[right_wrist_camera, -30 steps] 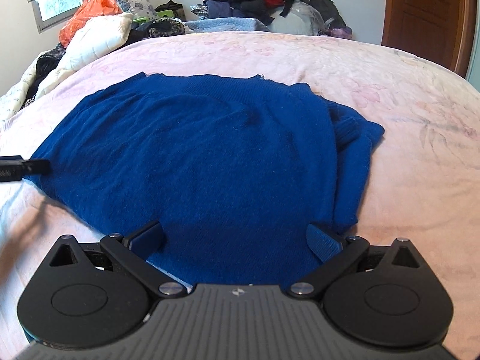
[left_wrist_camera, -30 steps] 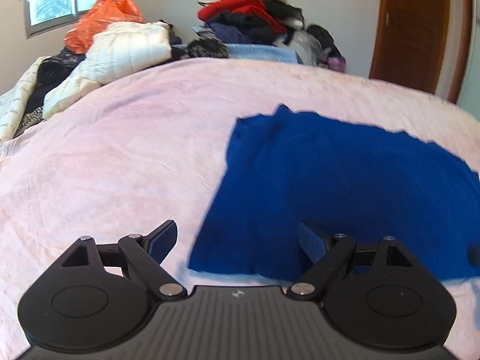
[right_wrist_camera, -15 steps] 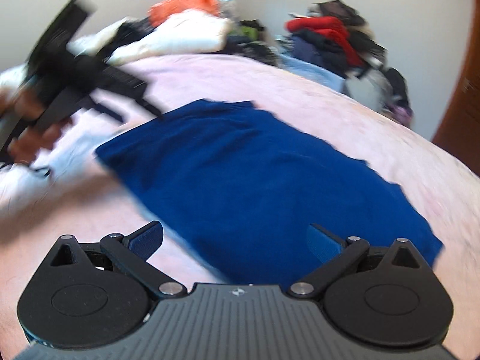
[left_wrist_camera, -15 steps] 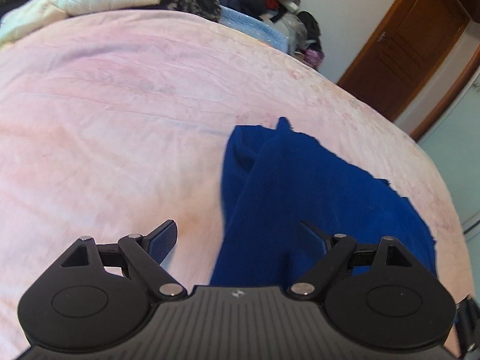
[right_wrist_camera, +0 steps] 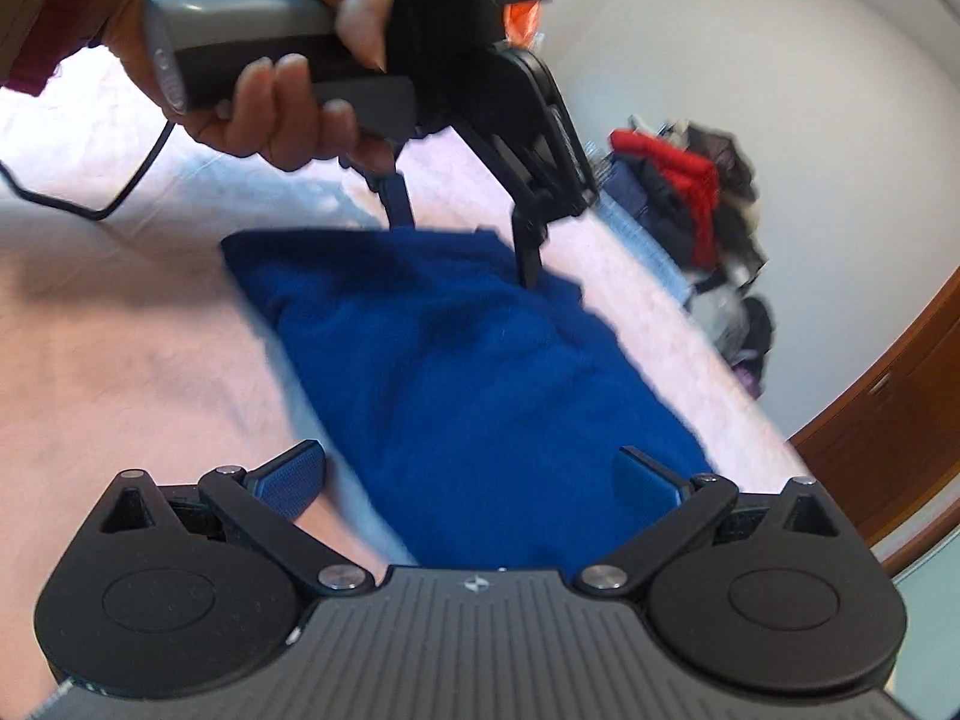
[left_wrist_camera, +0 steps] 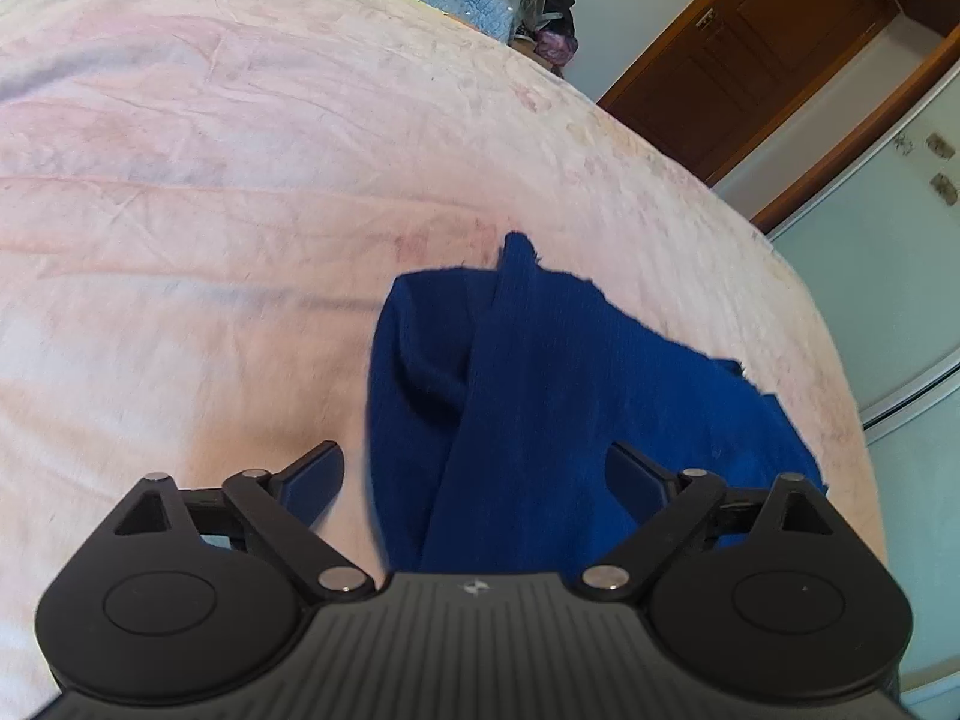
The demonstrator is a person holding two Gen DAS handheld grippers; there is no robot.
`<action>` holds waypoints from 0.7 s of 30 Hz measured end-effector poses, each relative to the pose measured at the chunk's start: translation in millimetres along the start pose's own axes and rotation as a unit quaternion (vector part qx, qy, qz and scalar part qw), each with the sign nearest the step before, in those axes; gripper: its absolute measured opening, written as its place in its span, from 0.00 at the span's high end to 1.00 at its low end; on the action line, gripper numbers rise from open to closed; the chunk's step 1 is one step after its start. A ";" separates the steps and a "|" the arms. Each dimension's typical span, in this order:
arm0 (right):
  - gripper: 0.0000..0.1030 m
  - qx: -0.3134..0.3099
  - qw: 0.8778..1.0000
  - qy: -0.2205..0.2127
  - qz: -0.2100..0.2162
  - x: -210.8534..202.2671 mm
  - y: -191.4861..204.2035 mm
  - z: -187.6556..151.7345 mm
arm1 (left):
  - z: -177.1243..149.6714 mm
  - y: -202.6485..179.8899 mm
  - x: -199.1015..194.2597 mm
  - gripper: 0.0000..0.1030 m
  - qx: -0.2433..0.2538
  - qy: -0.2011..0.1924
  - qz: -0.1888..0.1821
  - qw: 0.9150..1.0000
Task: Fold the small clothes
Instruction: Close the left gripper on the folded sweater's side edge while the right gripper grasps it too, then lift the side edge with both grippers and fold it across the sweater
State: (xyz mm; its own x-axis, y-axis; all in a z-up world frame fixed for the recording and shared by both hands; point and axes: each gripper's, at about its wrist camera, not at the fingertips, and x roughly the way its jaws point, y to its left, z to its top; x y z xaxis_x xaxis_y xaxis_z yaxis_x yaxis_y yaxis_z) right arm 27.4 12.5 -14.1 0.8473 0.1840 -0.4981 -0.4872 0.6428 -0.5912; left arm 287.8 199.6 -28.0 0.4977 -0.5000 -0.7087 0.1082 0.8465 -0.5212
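Since earlier: blue garment (left_wrist_camera: 540,396) narrower, folded

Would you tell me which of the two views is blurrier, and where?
Right wrist view: motion blur smears the blue garment edges and the clothes pile. Left wrist view: sharper, slight blur at the garment's near edge; fisheye bends the door.

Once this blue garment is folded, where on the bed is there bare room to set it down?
The pink bedspread lies bare in a wide patch beside the blue garment, between it and the heap of clothes by the wall. A narrower bare strip runs along the door side. It is crowded at that heap, and around the garment, where the open left gripper stands over one end.
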 end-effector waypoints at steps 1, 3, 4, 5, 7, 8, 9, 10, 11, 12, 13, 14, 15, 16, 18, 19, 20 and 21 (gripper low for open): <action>0.01 -0.003 1.000 -0.006 -0.008 4.3 3.4 3.1 | 2.1 -0.1 2.3 0.06 -0.001 -0.001 -0.004 1.000; 0.02 -0.009 1.000 -0.016 -0.020 12.0 8.8 9.2 | 5.1 -4.7 7.3 0.07 0.013 -0.002 -0.006 1.000; 0.03 -0.011 0.999 -0.022 -0.023 14.9 10.7 10.9 | 5.2 -8.3 9.8 0.07 0.023 -0.002 -0.003 1.000; 0.04 -0.012 0.999 -0.027 -0.022 16.7 12.6 14.2 | 4.7 -12.1 11.9 0.07 0.033 -0.004 -0.001 0.999; 0.20 -0.014 0.999 -0.033 0.001 20.4 13.1 20.1 | 3.8 -17.5 15.3 0.17 0.046 -0.004 0.002 0.999; 0.34 -0.015 0.999 -0.033 0.011 22.0 13.8 22.9 | 3.7 -18.8 15.7 0.27 0.051 -0.007 0.013 0.999; 0.44 -0.016 0.999 -0.034 0.017 23.3 14.8 24.7 | 3.9 -20.6 16.0 0.37 0.056 -0.009 0.023 0.998; 0.49 -0.018 0.999 -0.033 0.020 23.4 16.6 26.8 | 4.2 -20.9 15.8 0.43 0.060 -0.009 0.032 0.998; 0.58 -0.020 0.999 -0.033 0.025 24.3 17.3 28.5 | 4.9 -20.1 15.5 0.52 0.060 -0.008 0.038 0.997; 0.70 -0.020 0.999 -0.032 0.030 22.9 18.9 29.7 | 5.9 -18.4 15.8 0.61 0.055 -0.008 0.040 0.998; 0.76 -0.019 0.999 -0.032 0.033 21.2 21.1 30.4 | 6.5 -15.9 15.2 0.66 0.047 -0.008 0.041 0.998; 0.85 -0.021 0.999 -0.034 0.034 19.6 23.3 30.9 | 7.1 -14.0 15.1 0.72 0.042 -0.008 0.044 0.998; 0.90 -0.022 0.998 -0.037 0.035 18.1 24.3 30.6 | 7.0 -12.3 13.9 0.80 0.038 -0.010 0.045 0.998; 0.90 -0.022 0.998 -0.040 0.038 17.4 24.6 30.7 | 6.7 -12.0 12.5 0.83 0.032 -0.015 0.047 0.998; 0.92 -0.011 0.998 -0.048 0.044 13.5 21.1 30.8 | 4.9 -16.3 8.9 0.85 0.031 -0.027 0.052 0.998; 0.92 -0.001 0.997 -0.053 0.047 10.9 20.3 29.8 | 4.1 -20.4 7.4 0.85 0.034 -0.031 0.058 0.997; 0.93 0.011 0.997 -0.058 0.053 8.6 16.0 30.2 | 3.3 -25.9 5.6 0.86 0.038 -0.036 0.065 0.997; 0.93 0.029 0.996 -0.063 0.060 4.9 11.8 27.2 | 2.6 -31.5 3.2 0.86 0.041 -0.040 0.071 0.996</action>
State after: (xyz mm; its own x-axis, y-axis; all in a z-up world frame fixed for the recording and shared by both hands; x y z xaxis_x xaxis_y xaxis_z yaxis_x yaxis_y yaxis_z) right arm 31.5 41.2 -6.3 0.8053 0.3508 -0.4779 -0.5763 0.6522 -0.4925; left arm 288.2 171.8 -12.7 0.5799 -0.3611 -0.7303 0.1005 0.9213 -0.3758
